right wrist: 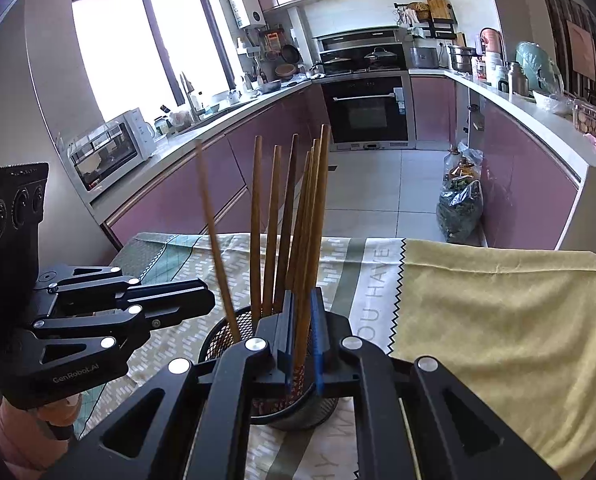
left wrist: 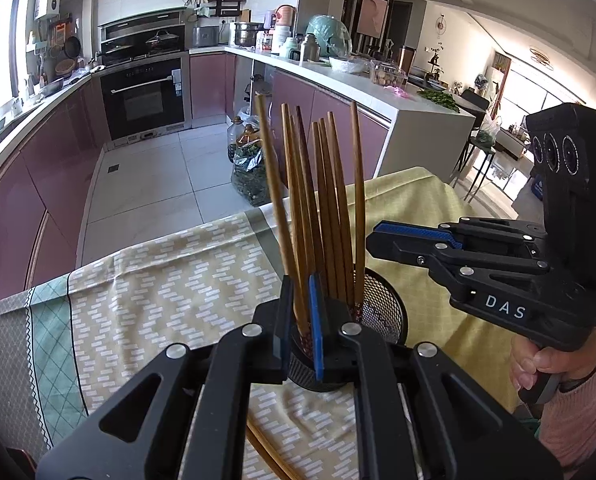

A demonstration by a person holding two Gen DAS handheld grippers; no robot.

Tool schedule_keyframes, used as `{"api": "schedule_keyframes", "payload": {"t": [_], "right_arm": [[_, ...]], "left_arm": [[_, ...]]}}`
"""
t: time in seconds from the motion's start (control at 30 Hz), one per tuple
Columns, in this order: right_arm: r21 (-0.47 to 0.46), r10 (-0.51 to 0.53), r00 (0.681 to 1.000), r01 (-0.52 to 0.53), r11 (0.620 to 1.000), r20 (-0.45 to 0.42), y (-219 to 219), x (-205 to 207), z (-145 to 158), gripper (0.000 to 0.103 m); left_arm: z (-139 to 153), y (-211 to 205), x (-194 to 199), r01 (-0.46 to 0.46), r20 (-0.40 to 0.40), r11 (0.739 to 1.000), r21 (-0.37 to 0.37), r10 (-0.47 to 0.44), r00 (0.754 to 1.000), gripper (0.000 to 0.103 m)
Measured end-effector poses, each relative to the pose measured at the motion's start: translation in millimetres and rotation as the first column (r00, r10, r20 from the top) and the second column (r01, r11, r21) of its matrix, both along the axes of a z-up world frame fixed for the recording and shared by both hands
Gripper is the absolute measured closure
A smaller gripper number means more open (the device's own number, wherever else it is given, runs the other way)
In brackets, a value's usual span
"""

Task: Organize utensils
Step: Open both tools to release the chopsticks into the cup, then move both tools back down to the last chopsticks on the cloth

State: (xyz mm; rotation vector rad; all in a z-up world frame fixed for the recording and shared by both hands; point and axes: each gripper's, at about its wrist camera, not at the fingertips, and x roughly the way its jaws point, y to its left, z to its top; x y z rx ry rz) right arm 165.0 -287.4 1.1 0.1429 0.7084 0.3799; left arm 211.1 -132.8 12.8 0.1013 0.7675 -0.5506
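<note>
1. Left wrist view: the left gripper (left wrist: 300, 320) has its jaws drawn close together with a wooden chopstick (left wrist: 298, 240) pinched between the black finger and the blue-padded one. That chopstick stands nearly upright, its lower end down in a black mesh holder (left wrist: 382, 304).
2. Same view: the holder stands on a patterned tablecloth (left wrist: 157, 280) and carries a fan of other chopsticks (left wrist: 338, 208), all upright and leaning slightly apart. Two more loose chopsticks (left wrist: 265, 456) lie flat on the cloth under the gripper body.
3. Same view: at the right, the right gripper (left wrist: 372, 240) is seen from the side, fingers together, held by a hand (left wrist: 554, 364) in a pink sleeve (left wrist: 570, 420); from here I cannot tell what it grips.
4. Right wrist view: the right gripper (right wrist: 302, 340) is nearly closed on a chopstick (right wrist: 310, 248) that rises steeply from the mesh holder (right wrist: 225, 332), which sits just below the fingers on the tablecloth (right wrist: 498, 320).
5. Same view: other chopsticks (right wrist: 271, 224) stand in the holder. The left gripper (right wrist: 209, 300) reaches in from the left, fingers together beside the holder's rim.
</note>
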Motion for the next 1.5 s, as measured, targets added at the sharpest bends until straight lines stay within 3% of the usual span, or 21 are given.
{"api": "schedule_keyframes", "payload": {"t": [0.1,0.13,0.2,0.5,0.7,1.1,1.5], "right_arm": [[0.010,0.003,1.000,-0.003,1.000,0.001,-1.0,-1.8,-0.3,0.095],[0.010,0.005,1.000,-0.006,1.000,0.004,-0.4,-3.3,0.7,0.091],[0.011,0.008,1.000,-0.008,1.000,0.013,0.3,-6.2,0.9,0.079],[0.022,0.034,0.998,-0.035,0.999,0.060,3.6,-31.1,2.0,0.074],[0.020,0.124,0.988,-0.127,0.992,0.095,23.2,-63.8,1.1,0.068],[-0.004,0.248,0.963,-0.250,0.968,-0.102,90.7,-68.9,-68.7,0.068],[-0.051,0.235,0.959,-0.246,0.968,-0.160,116.0,-73.8,-92.5,0.068]], "left_arm": [[-4.3,2.6,-0.4,-0.010,-0.006,1.000,-0.011,0.010,1.000,0.093],[-5.3,4.7,-0.6,-0.017,-0.007,1.000,-0.016,0.017,1.000,0.087],[-7.4,8.6,-2.8,-0.034,-0.007,0.999,-0.029,0.034,0.999,0.085],[-10.7,44.0,-32.3,-0.116,0.057,0.989,-0.086,0.121,0.991,0.068],[-17.7,72.3,-61.4,-0.167,0.105,0.982,-0.088,0.176,0.979,0.054],[-63.0,110.8,-88.1,-0.294,0.069,0.956,-0.010,0.294,0.953,0.041],[-92.0,117.9,-92.4,-0.331,0.027,0.943,0.037,0.331,0.943,0.041]]}}
